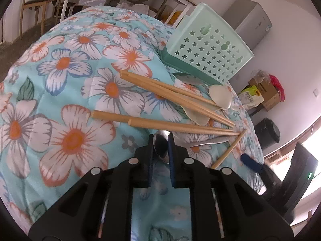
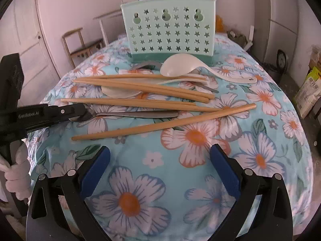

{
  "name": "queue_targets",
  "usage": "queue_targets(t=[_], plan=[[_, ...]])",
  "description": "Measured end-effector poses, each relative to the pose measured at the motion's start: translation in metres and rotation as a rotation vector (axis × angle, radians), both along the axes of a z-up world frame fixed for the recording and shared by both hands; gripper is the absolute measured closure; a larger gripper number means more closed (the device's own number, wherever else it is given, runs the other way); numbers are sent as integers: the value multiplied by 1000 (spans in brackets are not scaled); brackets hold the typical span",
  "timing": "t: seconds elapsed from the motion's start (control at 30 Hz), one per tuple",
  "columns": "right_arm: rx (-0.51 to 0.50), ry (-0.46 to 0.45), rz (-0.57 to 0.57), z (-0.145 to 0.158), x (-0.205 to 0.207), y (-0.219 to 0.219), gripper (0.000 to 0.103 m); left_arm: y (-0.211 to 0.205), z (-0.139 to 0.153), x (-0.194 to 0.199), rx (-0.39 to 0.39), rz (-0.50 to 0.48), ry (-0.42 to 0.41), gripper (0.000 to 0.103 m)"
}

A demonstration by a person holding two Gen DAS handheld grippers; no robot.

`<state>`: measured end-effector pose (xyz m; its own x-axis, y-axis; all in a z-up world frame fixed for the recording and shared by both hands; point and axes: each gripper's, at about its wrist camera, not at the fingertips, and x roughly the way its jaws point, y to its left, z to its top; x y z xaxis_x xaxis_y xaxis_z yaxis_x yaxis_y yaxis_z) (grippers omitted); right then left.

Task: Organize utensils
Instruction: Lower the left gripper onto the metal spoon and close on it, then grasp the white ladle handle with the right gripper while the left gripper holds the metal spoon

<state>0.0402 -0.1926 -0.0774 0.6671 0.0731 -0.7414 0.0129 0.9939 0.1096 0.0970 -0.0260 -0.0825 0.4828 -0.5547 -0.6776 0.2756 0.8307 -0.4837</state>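
Pinching the steel spoon (image 1: pixel 160 146), left tool (image 1: pixel 160 140) closed; right tool (image 2: pixel 160 160) gapes over bare cloth (image 2: pixel 160 180).

Right tongs (image 2: pixel 160 164) spread wide over floral cloth (image 2: pixel 180 180), nothing between the blue pads. Left tongs (image 2: pixel 80 112) enter from left edge, closed on bowl of metal spoon (image 2: pixel 128 114). Wooden chopsticks (image 2: pixel 144 88) scattered mid-cloth. White ladle (image 2: pixel 180 66) lies before upright green star-holed holder (image 2: pixel 168 30). Gloved hand (image 2: pixel 16 172) at lower left.

Mint star-punched holder (image 2: pixel 168 30), tan chopsticks (image 2: pixel 140 88), turquoise floral cloth (image 2: pixel 180 180).
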Motion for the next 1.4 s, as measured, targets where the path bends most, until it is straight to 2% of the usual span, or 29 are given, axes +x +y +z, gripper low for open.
queue_targets(t=[0.07, 0.17, 0.23, 0.3, 0.37, 0.4, 0.47, 0.53, 0.83, 0.97, 1.03, 1.1, 1.17, 1.23, 1.33, 1.4], plan=[[-10, -20, -9, 11, -2, -5, 6, 3, 1, -2, 3, -6, 0, 92], [-104, -107, -13, 38, -4, -13, 6, 11, 3, -5, -2, -12, 7, 94], [-213, -151, -28, 56, 2, -20, 6, 14, 3, -7, 0, -14, 5, 94], [-316, -154, -41, 66, 17, -30, 7, 20, 4, -9, -3, -17, 4, 95], [-381, -155, -29, 69, 33, -40, 15, 24, 5, -10, -6, -21, 0, 95], [-439, -138, -25, 65, 46, -45, 18, 25, 6, -11, -6, -24, -1, 95], [-506, -83, 13, 56, 69, -52, 35, 27, 7, -13, -7, -34, -2, 96], [-554, -32, 78, 46, 87, -53, 40, 30, 10, -14, -16, -46, -4, 98], [-781, 61, 358, 8, 119, -35, 53, 41, 31, -19, -34, -103, -33, 101], [-857, 66, 449, -2, 122, -30, 57, 39, 33, -19, -38, -115, -30, 101], [-882, 61, 479, -8, 126, -27, 58, 37, 33, -18, -41, -118, -31, 102], [-902, 55, 506, -15, 130, -26, 65, 37, 35, -18, -41, -122, -36, 102], [-895, 51, 520, -18, 131, -24, 83, 36, 38, -19, -40, -126, -47, 102], [-873, 50, 524, -22, 130, -24, 95, 35, 43, -21, -35, -129, -62, 102], [-830, 14, 499, -15, 124, -22, 98, 34, 56, -26, -18, -134, -98, 101], [-761, -22, 452, 0, 118, -29, 98, 34, 64, -29, -11, -137, -121, 101]])
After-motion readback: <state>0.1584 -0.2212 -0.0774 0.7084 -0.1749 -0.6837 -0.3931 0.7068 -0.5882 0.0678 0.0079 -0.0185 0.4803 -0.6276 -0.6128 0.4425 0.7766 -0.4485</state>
